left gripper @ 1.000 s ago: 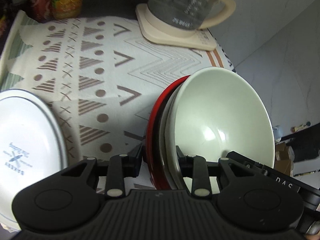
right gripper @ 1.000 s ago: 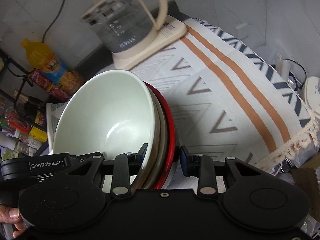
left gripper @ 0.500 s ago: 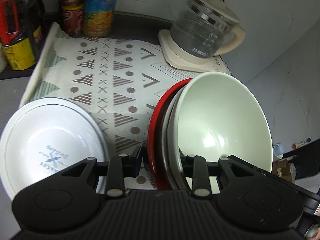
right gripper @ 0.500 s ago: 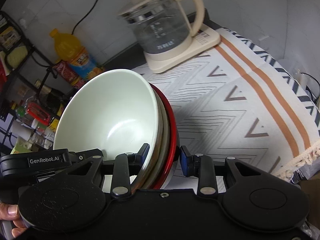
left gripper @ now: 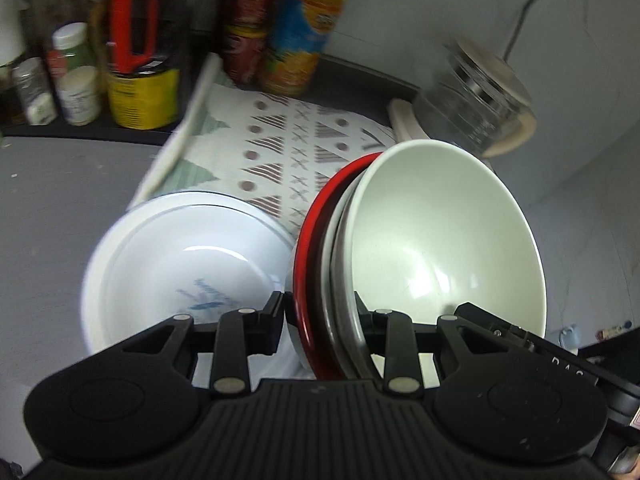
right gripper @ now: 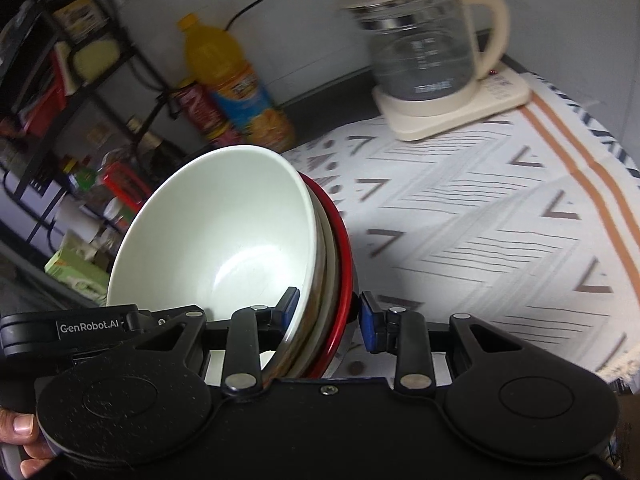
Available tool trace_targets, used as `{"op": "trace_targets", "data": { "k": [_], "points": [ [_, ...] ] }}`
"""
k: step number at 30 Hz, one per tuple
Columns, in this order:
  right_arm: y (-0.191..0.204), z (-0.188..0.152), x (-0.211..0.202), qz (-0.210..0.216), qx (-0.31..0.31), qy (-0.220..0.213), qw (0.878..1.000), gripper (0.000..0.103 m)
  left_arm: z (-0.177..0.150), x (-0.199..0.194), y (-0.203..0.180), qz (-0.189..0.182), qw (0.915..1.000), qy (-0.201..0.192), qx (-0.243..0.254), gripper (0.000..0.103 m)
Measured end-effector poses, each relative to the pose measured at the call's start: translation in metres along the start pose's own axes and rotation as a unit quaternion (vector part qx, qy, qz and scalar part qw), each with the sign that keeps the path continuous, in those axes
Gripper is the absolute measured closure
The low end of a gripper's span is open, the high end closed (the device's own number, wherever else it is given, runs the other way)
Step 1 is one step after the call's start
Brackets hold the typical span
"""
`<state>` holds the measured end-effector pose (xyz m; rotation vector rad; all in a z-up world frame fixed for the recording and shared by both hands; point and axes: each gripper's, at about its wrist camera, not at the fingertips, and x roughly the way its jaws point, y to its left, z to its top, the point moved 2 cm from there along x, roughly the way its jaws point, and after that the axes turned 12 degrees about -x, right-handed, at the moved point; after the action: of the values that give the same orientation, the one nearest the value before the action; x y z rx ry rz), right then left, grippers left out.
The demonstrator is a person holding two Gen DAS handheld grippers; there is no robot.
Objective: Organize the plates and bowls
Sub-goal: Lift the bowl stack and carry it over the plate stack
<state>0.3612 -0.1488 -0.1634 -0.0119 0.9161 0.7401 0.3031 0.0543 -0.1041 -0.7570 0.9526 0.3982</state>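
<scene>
Patterned cloth (right gripper: 480,220) below, I clench both grippers (left gripper: 318,312) (right gripper: 326,312) on nested red-rimmed bowls (left gripper: 440,240); white plate (left gripper: 180,264) remains unstacked.

White lettering reading "GenRobot.AI" stands on the black housing of the left gripper (right gripper: 90,326), seen at the lower left of the right wrist view, while the letters "D A S" show on the black body of the right gripper (left gripper: 568,366) in the left wrist view. The blue print inside the white round plate (left gripper: 188,264), the measuring marks on the glass kettle with cream handle (right gripper: 428,56) and the label on the yellow juice bottle (right gripper: 236,88) are too blurred to read.
</scene>
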Motion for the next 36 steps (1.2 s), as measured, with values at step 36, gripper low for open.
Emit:
{"op": "trace_targets", "data": {
  "k": [36],
  "points": [
    [0.088, -0.006, 0.071, 0.045, -0.099, 0.091, 0.99, 0.073, 0.018, -0.009, 0.108, 0.048, 0.992, -0.02, -0.115, 0.072]
  ]
}}
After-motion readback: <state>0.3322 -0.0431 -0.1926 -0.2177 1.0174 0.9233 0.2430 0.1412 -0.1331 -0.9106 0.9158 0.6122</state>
